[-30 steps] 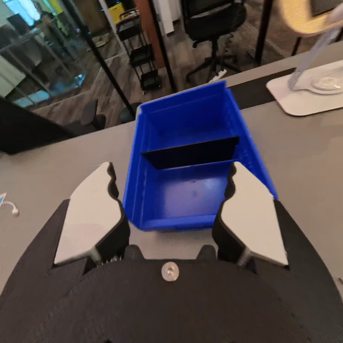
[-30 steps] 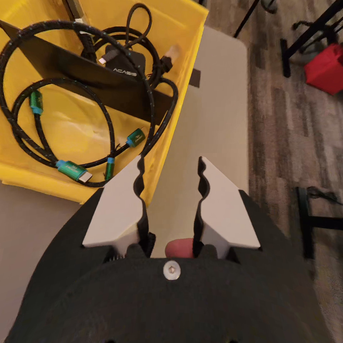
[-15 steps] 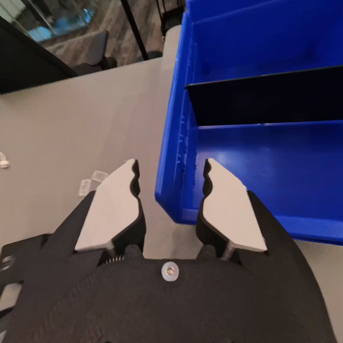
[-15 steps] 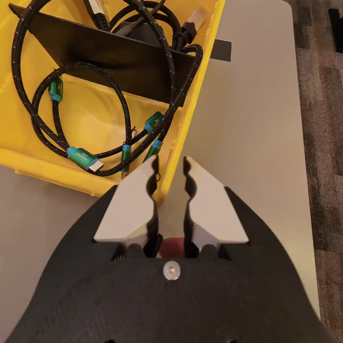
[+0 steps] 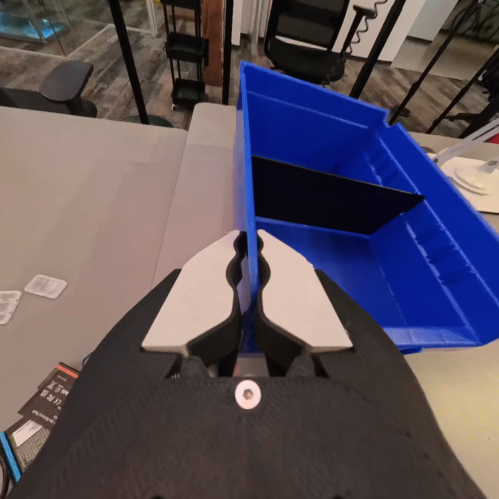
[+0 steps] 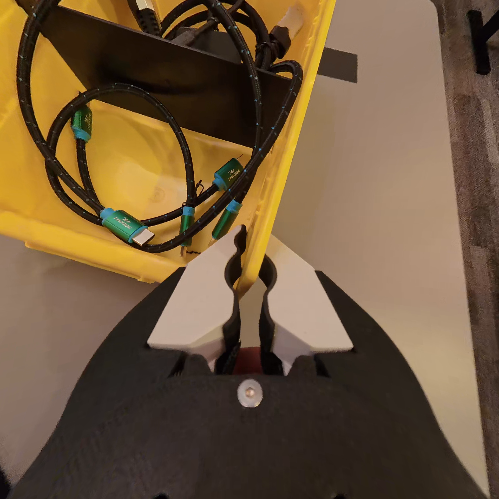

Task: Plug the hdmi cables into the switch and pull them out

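Grey tabletop carries both bins. Low centre of each view, the left gripper pinches the blue bin wall, the right gripper the yellow bin wall (near its corner). Beyond, HDMI cables lie coiled; the switch sits upper centre behind the divider. Dragging could tip a bin and spill cables.

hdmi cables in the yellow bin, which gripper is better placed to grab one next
Right. The right gripper is clamped on the yellow bin wall, beside the hdmi cables. The left gripper grips the empty blue bin.
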Demonstrator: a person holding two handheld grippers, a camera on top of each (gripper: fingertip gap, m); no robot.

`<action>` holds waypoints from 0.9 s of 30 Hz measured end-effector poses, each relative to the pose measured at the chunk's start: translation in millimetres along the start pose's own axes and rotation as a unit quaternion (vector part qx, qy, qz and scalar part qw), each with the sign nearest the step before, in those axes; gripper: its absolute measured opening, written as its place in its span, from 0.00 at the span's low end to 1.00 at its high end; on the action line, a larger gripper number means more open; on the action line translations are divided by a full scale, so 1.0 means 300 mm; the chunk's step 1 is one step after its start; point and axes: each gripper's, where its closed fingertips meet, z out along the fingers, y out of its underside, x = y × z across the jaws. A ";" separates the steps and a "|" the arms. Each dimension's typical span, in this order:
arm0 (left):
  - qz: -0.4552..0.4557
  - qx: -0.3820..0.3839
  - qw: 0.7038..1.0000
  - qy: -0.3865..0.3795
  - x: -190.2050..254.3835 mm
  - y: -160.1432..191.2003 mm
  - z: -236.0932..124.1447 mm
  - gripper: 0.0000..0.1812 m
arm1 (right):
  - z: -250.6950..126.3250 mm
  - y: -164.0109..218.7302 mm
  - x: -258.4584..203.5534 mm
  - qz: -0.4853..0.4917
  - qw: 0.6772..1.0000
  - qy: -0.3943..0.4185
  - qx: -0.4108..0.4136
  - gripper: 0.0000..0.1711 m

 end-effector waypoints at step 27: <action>-0.034 0.209 0.977 0.020 0.081 -0.045 -0.660 0.02 | -0.184 0.078 -0.730 -0.023 0.999 -0.040 -0.004 0.06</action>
